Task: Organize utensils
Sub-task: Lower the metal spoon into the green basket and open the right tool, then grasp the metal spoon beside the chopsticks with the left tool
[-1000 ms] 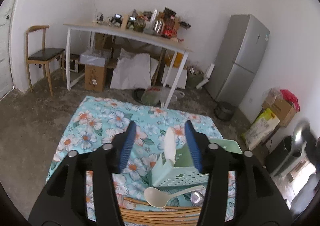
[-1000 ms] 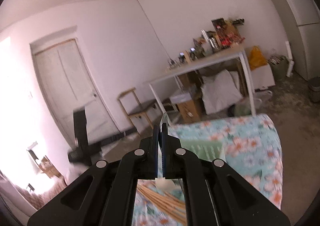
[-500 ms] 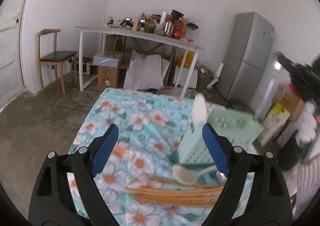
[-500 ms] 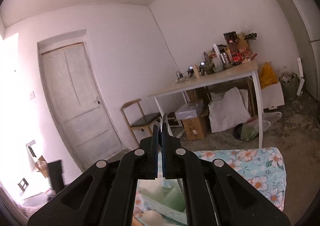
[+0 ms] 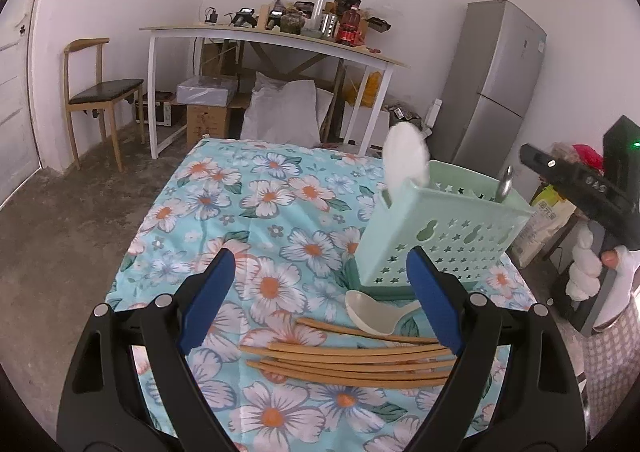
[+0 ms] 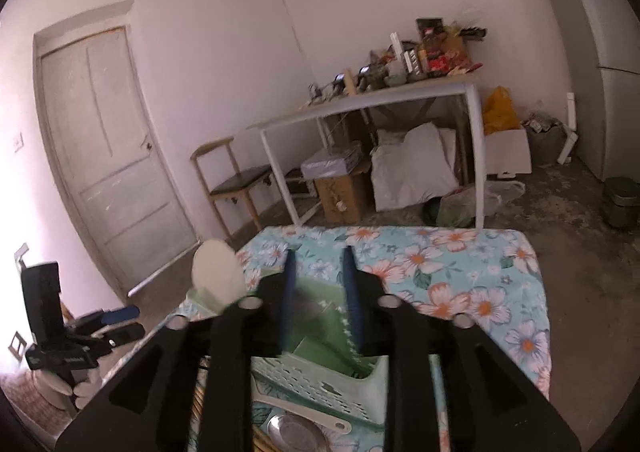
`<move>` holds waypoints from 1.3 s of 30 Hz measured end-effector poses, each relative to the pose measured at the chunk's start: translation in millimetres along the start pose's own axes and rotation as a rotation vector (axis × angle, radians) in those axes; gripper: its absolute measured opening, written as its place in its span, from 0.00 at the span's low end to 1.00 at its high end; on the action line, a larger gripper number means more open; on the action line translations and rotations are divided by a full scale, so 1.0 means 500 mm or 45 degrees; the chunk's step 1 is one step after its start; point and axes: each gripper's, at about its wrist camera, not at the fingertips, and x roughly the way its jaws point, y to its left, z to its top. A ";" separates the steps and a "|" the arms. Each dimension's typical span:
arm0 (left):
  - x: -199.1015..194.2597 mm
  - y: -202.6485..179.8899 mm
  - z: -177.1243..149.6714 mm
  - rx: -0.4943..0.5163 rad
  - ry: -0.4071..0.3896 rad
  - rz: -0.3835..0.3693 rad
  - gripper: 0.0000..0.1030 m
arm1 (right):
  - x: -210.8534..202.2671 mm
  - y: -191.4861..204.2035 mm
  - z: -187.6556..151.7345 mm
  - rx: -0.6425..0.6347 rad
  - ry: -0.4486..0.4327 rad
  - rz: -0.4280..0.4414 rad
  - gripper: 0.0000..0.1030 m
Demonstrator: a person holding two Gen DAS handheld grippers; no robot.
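Jaws on your left gripper (image 5: 316, 294) stood wide and empty; your right gripper (image 6: 318, 292) was opening, nothing between. Chopsticks (image 5: 348, 362) lay crosswise just below the left jaws, beside the spoon (image 5: 372, 316) and basket (image 5: 436, 228); left was nearer.

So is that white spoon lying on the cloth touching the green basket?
Cannot tell. In the left wrist view the white spoon lies right at the foot of the green basket, but no contact or gap shows plainly.
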 end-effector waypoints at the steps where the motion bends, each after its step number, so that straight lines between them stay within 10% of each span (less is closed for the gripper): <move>1: 0.000 -0.004 -0.001 0.004 0.000 -0.006 0.81 | -0.009 0.000 0.002 0.012 -0.011 -0.003 0.34; 14: -0.009 -0.048 -0.020 -0.011 0.019 -0.112 0.81 | -0.106 0.009 -0.124 0.166 0.075 -0.279 0.91; 25: 0.034 -0.123 -0.061 0.070 0.139 -0.226 0.81 | -0.090 -0.008 -0.317 0.382 0.367 -0.261 0.94; 33: 0.080 -0.150 -0.078 0.041 0.247 -0.308 0.80 | -0.082 -0.019 -0.371 0.439 0.379 -0.203 0.94; 39: 0.125 -0.200 -0.087 0.119 0.314 -0.399 0.59 | -0.091 -0.032 -0.374 0.481 0.346 -0.162 0.94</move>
